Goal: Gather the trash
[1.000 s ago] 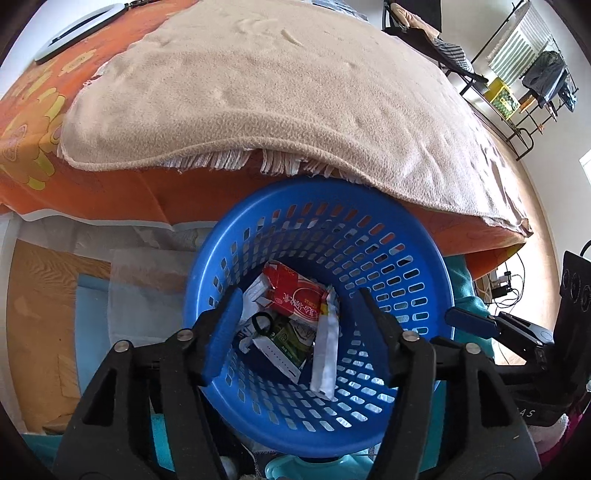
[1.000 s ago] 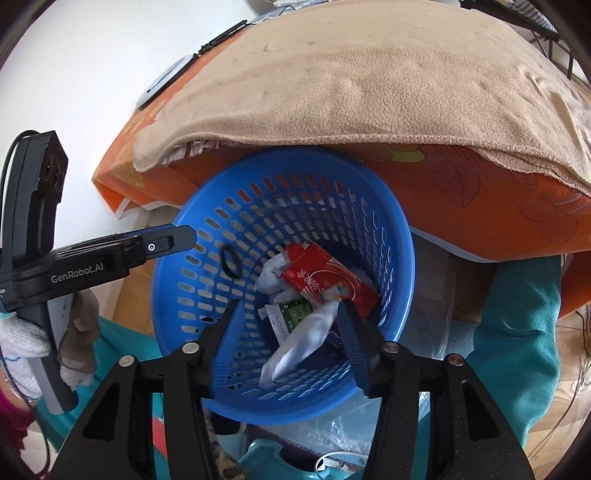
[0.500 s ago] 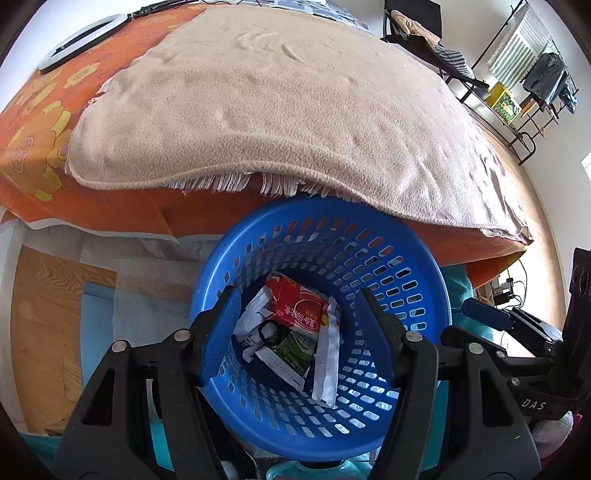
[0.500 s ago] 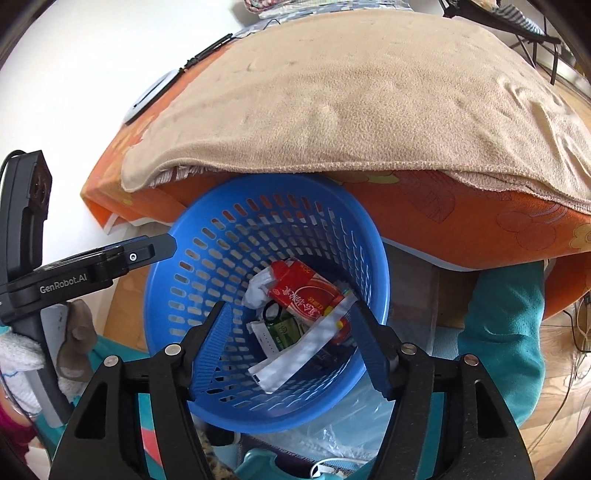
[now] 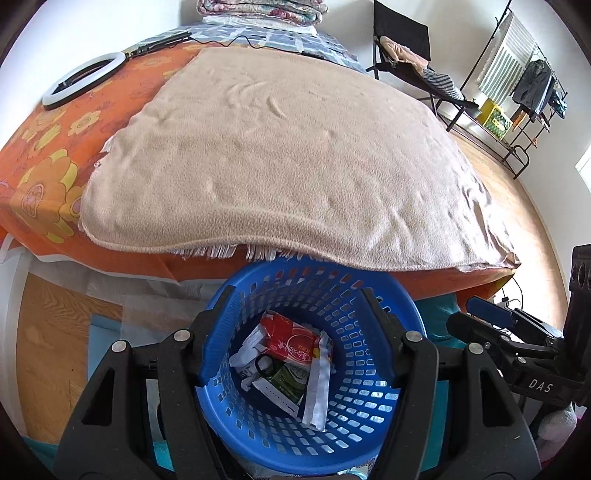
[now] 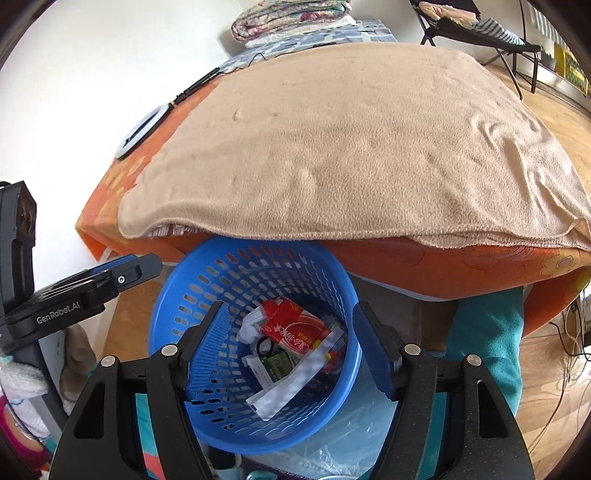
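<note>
The blue basket (image 5: 369, 373) stands upright against the bed's foot, mouth up, its far rim tucked under the beige blanket (image 5: 295, 155). In it, a red packet (image 6: 295, 326) lies flat beside a long white wrapper (image 6: 291, 384) running diagonally; smaller scraps beneath are hard to make out. Left gripper (image 5: 299, 343) and right gripper (image 6: 291, 347) hover above, jaws spread, empty.

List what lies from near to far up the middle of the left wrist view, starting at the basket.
blue basket holding the trash → red packet inside it → beige blanket on the orange bed → folded quilts at the wall.
</note>
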`<move>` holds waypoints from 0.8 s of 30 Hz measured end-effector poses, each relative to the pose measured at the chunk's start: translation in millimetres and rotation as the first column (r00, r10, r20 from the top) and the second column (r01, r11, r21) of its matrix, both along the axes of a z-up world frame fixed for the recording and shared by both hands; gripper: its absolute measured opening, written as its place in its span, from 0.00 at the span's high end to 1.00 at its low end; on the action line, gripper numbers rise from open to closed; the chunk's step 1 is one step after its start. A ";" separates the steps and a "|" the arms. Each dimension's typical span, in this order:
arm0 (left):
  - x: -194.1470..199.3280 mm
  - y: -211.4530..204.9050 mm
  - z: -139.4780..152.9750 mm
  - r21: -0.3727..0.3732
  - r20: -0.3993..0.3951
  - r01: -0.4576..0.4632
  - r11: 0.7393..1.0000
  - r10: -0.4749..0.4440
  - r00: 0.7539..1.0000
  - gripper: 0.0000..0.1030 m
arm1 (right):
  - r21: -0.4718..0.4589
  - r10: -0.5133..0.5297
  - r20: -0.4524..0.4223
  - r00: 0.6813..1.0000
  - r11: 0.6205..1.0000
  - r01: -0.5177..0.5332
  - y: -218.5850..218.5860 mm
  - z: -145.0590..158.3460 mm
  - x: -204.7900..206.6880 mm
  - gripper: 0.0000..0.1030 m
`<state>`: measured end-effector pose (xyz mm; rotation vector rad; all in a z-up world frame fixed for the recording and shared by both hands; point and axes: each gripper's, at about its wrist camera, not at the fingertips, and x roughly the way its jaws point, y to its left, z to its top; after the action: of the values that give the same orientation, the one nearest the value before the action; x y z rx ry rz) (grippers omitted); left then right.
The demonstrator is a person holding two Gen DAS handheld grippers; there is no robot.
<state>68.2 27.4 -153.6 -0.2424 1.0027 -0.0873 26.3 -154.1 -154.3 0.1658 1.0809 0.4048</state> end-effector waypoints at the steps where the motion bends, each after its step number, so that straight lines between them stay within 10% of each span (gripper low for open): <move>1: -0.2 -0.3 4.1 0.002 0.010 0.000 1.000 0.000 1.000 0.36 | 0.004 -0.006 0.005 1.000 1.000 0.006 -0.9 2.1 1.0 0.33; 12: -12.5 -12.4 71.2 0.026 0.194 0.022 0.999 -0.026 0.981 0.35 | 0.058 -0.053 0.123 0.991 0.997 0.046 -12.7 43.7 0.4 0.32; 16: -20.6 -14.9 89.5 0.039 0.253 0.014 0.999 -0.023 0.967 0.18 | 0.075 -0.072 0.181 0.981 0.995 0.059 -17.6 60.7 -2.9 0.23; 24: -23.1 -17.6 95.5 0.045 0.241 0.016 0.999 -0.027 0.970 0.18 | 0.081 -0.085 0.246 0.965 0.994 0.067 -20.4 82.2 -6.2 0.23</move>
<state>45.1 9.8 -58.1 -0.1768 0.7633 -0.1123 20.1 -174.5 -72.1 0.2138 0.8099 0.3841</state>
